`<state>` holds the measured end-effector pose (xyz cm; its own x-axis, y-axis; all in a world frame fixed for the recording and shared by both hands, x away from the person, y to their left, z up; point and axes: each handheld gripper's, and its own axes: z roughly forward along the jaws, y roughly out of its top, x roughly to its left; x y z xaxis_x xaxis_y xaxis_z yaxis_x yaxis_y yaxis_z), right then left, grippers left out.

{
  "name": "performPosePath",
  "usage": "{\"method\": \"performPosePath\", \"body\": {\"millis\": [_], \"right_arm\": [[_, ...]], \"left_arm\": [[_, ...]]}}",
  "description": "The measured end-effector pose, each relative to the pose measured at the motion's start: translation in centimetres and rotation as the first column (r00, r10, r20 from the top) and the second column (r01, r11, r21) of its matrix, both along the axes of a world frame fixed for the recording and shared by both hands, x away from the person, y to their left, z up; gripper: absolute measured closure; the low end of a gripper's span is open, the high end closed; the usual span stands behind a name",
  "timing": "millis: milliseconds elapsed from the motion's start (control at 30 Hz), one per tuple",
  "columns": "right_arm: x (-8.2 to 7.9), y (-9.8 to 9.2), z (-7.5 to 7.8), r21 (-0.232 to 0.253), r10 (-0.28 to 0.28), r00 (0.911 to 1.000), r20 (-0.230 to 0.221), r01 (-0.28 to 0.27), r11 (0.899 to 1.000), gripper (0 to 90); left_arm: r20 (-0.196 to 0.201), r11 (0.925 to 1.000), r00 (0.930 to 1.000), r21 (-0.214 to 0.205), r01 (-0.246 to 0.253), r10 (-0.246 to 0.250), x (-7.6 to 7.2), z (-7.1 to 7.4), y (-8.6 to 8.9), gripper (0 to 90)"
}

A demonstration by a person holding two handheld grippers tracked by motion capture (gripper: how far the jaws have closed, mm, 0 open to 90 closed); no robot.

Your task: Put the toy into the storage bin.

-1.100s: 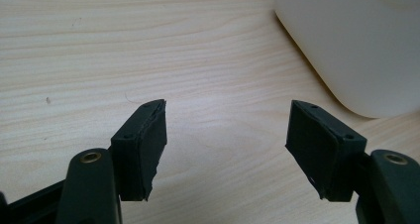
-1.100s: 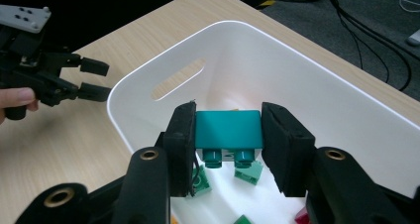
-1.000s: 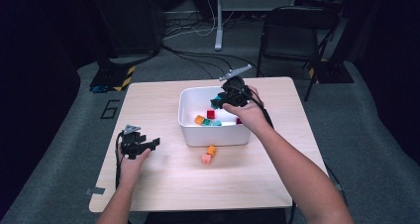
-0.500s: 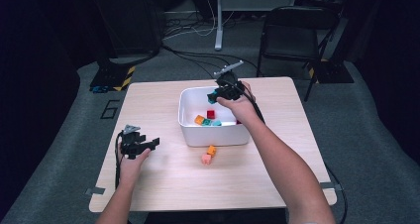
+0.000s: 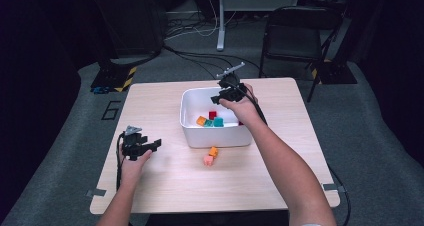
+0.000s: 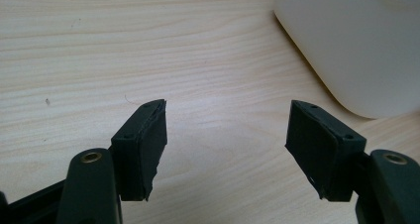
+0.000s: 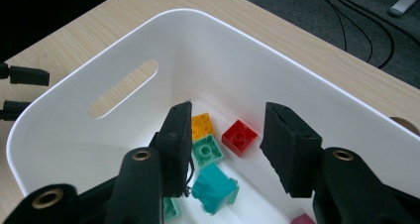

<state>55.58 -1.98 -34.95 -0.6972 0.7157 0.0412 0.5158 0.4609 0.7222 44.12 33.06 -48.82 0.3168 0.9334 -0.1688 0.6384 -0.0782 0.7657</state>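
In the right gripper view, a teal brick (image 7: pixel 214 188) below the fingers is blurred, a pink piece (image 7: pixel 302 219) is cut off by the bottom edge, and a pale green piece (image 7: pixel 170 208) is mostly hidden behind the left finger (image 7: pixel 178 147). In the left gripper view, the white bin (image 6: pixel 356 45) runs out past the top and right edges, so its contents are hidden. In the high view, the person's right hand (image 5: pixel 239 102) covers the bin's far right corner, and the two small pieces on the tabletop, orange (image 5: pixel 213 151) and pink (image 5: pixel 208 160), are too small to tell their shape.
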Motion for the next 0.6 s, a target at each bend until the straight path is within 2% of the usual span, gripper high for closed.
{"method": "performPosePath", "body": {"millis": [167,267,333,367,400,500,600], "right_arm": [[-1.4,-0.2,0.2,0.02,0.026,0.9996,0.006,-0.026,0.999,48.7],[-2.8,-0.6,0.4,0.004,0.039,0.999,0.023,-0.039,0.999,45.6],[-3.6,-0.9,0.5,0.022,0.051,0.9985,0.02,-0.051,0.998,45.2],[-4.2,-1.2,0.5,0.025,0.032,0.9991,0.026,-0.033,0.999,44.9],[-4.4,-1.4,0.6,0.018,0.04,0.9983,0.042,-0.041,0.999,44.7],[-5.5,-1.9,0.7,0.024,0.055,0.9978,0.036,-0.056,0.998,42.9],[-6.6,-2.3,0.8,0.033,0.075,0.9959,0.051,-0.076,0.997,42.1]], "left_arm": [[0.001,1.0,1.0,-0.001,0.004,-0.004,0.0,0.0,-0.2,32.0],[-0.001,0.9999,0.9999,0.002,0.011,-0.011,-0.1,0.0,-0.3,32.8],[0.005,0.9999,0.9999,0.005,0.015,-0.015,-0.1,0.1,-0.6,33.4],[0.005,0.9999,0.9999,0.002,0.015,-0.015,-0.2,0.1,-0.7,34.0],[0.009,0.9998,0.9998,0.003,0.019,-0.019,-0.2,0.2,-0.7,34.2],[0.017,0.9995,0.9993,0.001,0.033,-0.033,-0.3,0.3,-1.1,35.0],[0.018,0.9985,0.9984,0.0,0.054,-0.054,-0.5,0.4,-1.7,35.4]]}}
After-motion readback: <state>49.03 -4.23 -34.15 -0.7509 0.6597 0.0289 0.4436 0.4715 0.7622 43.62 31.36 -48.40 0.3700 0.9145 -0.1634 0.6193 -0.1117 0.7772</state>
